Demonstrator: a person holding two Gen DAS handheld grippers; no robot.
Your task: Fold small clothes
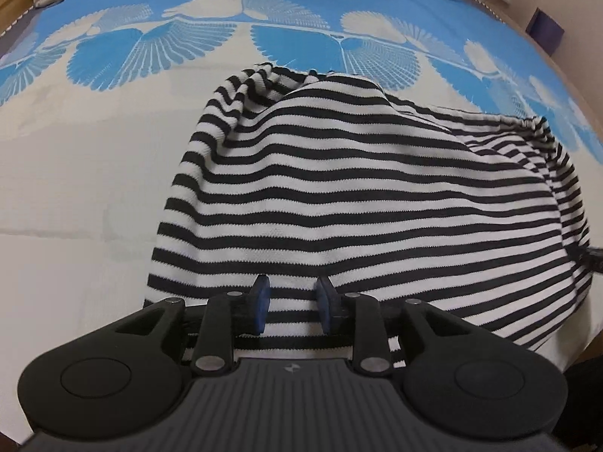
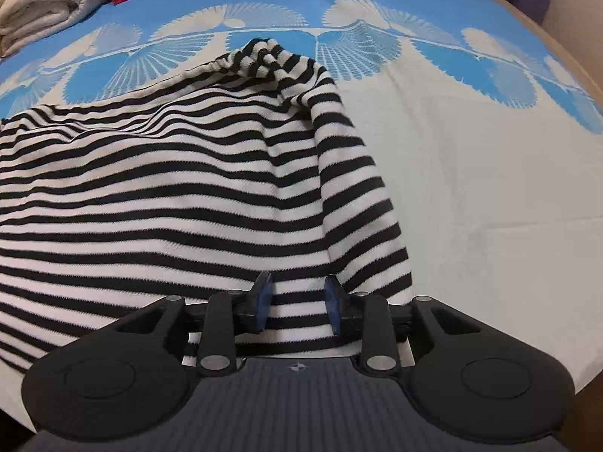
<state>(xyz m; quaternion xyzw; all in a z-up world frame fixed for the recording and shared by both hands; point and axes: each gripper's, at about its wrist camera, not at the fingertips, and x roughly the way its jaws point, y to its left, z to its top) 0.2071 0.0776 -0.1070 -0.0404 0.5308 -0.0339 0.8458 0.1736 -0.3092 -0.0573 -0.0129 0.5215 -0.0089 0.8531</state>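
- Step: releasing striped garment [image 1: 339,196] after a fold, near hem.
- Left gripper [image 1: 291,307], right gripper [image 2: 297,303]: parted, pads clear of cloth.
- Next: regrasp garment's side edge, fold across.

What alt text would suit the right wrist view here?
A black-and-white striped garment lies rumpled on a blue and white patterned bedspread, with the right gripper open over its near edge. Folded pale fabric sits far left.
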